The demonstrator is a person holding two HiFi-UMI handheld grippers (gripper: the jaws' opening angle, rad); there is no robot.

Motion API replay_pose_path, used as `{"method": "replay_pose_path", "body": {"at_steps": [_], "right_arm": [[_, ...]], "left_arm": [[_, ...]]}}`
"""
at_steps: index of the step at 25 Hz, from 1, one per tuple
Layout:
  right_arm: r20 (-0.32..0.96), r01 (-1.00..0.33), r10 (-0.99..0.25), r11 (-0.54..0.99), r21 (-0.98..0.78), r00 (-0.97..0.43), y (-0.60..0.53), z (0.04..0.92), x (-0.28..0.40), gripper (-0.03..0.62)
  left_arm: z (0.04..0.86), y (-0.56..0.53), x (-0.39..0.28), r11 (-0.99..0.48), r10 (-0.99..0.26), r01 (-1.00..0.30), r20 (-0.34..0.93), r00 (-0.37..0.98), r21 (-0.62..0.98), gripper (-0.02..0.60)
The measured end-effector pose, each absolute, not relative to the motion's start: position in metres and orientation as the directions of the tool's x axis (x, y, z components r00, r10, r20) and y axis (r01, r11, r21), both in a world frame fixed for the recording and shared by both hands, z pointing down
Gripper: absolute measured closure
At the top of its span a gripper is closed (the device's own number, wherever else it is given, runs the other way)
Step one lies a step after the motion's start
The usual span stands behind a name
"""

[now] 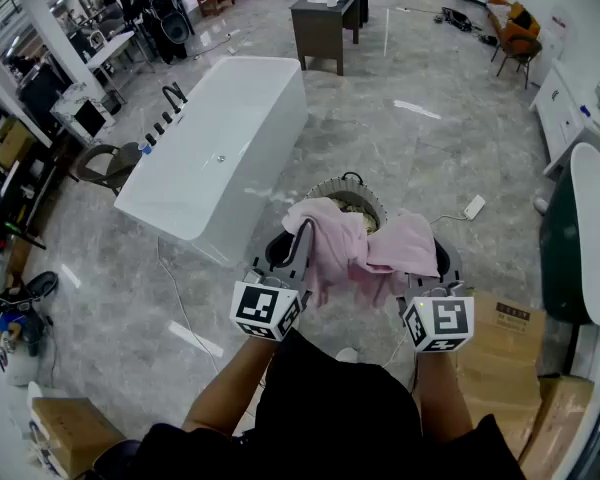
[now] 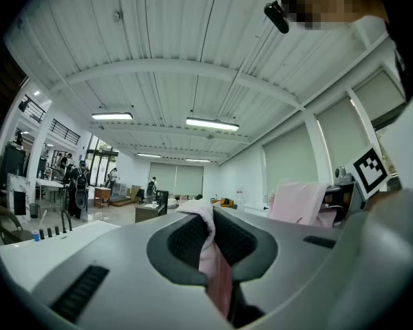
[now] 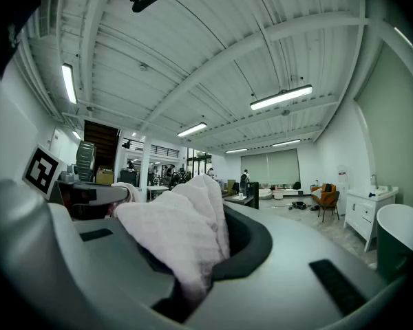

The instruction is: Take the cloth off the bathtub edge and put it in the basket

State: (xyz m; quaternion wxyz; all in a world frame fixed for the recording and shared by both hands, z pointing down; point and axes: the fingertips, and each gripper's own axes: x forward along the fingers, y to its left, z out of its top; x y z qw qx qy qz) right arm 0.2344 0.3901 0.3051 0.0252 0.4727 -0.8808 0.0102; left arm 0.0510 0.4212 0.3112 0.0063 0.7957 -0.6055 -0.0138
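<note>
I hold a pink cloth [image 1: 358,246] bunched up between both grippers, right above the round grey basket [image 1: 330,187], which it partly covers. My left gripper [image 1: 306,228] is shut on the cloth's left end; in the left gripper view a pink fold [image 2: 208,243] is pinched between the jaws [image 2: 210,234]. On the cloth's right end my right gripper [image 1: 427,268] is shut too, with a thick wad [image 3: 182,239] filling its jaws [image 3: 193,253]. The white bathtub [image 1: 220,153] stands to the far left with nothing on its edge.
Cardboard boxes [image 1: 510,353] lie near my right, another box [image 1: 72,433] at bottom left. A dark green and white tub [image 1: 580,233] stands at the right edge. A power strip [image 1: 473,207] with its cable lies on the marble floor beside the basket. A dark desk [image 1: 325,23] stands far back.
</note>
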Motion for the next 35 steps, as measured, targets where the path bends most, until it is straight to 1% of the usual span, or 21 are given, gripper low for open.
{"method": "replay_pose_path", "body": {"at_steps": [4, 9, 14, 23, 27, 32, 35], "right_arm": [[0.034, -0.826, -0.826, 0.563, 0.025, -0.562, 0.393, 0.303, 0.236, 0.542], [0.011, -0.811, -0.812, 0.583, -0.048, -0.584, 0.388, 0.303, 0.238, 0.540], [0.000, -0.784, -0.784, 0.621, -0.013, -0.621, 0.380, 0.307, 0.222, 0.540], [0.046, -0.822, -0.821, 0.568, -0.036, -0.569, 0.318, 0.314, 0.231, 0.540], [0.058, -0.827, -0.825, 0.561, -0.029, -0.562, 0.280, 0.313, 0.220, 0.540], [0.085, -0.832, -0.829, 0.555, -0.001, -0.553, 0.228, 0.303, 0.189, 0.540], [0.079, -0.843, -0.840, 0.538, -0.002, -0.537, 0.195, 0.294, 0.178, 0.540]], "left_arm": [[0.310, 0.421, 0.052, -0.261, -0.965, -0.965, -0.018, 0.260, 0.016, 0.548], [0.309, 0.417, 0.051, -0.243, -0.970, -0.970, -0.018, 0.243, 0.012, 0.547], [0.314, 0.393, 0.052, -0.285, -0.959, -0.959, -0.001, 0.285, -0.007, 0.548], [0.326, 0.310, 0.054, -0.361, -0.933, -0.933, -0.005, 0.361, 0.008, 0.548], [0.331, 0.263, 0.048, -0.393, -0.920, -0.919, -0.023, 0.392, 0.031, 0.548], [0.320, 0.204, 0.028, -0.448, -0.894, -0.891, -0.040, 0.446, 0.072, 0.546], [0.305, 0.168, 0.020, -0.488, -0.872, -0.870, -0.078, 0.483, 0.072, 0.546]]}}
